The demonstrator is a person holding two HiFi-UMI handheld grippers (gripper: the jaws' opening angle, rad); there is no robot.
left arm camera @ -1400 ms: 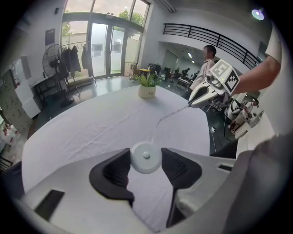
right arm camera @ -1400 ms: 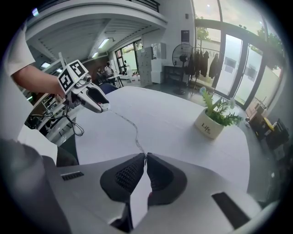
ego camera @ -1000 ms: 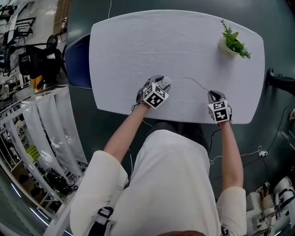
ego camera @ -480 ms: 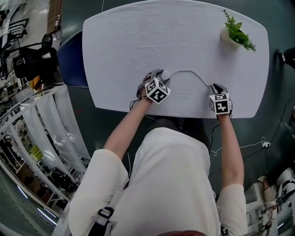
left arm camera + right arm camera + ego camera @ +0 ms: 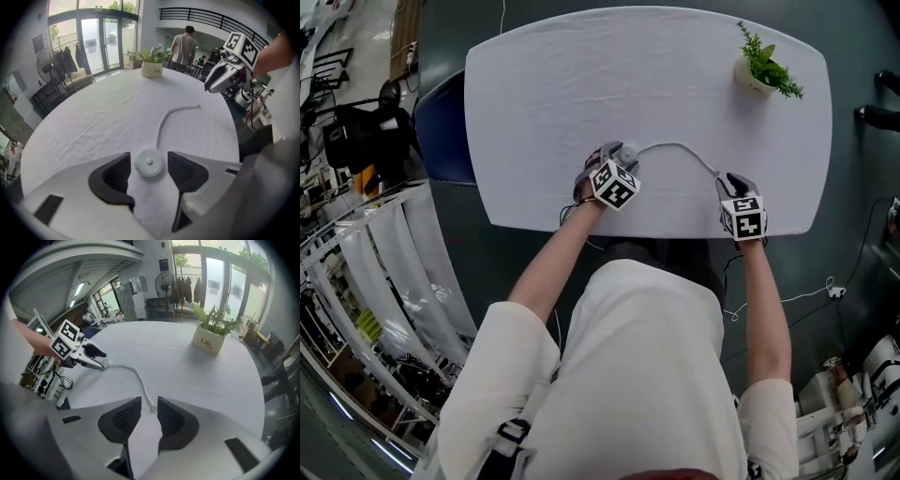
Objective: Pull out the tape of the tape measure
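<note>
On table point(image 5: 581, 94), beyond tape measure point(image 5: 149, 163), plant pot point(image 5: 206, 343) w/ "Life" print.

Head view: tape measure point(image 5: 630, 152) partly hidden by left claw point(image 5: 617, 156); tape point(image 5: 675, 146) markings too sm. to read

Daylight pours through the tall glass doors point(image 5: 101, 44), which look slightly washed out. Ceiling strip lights point(image 5: 78, 288) add to it. The white table point(image 5: 581, 94) is bright and evenly lit, and the tape measure point(image 5: 149, 162) casts barely any shadow. Both gripper views are fisheye: straight lines bow and the edges fade to black. The head view stretches at its rim.
</note>
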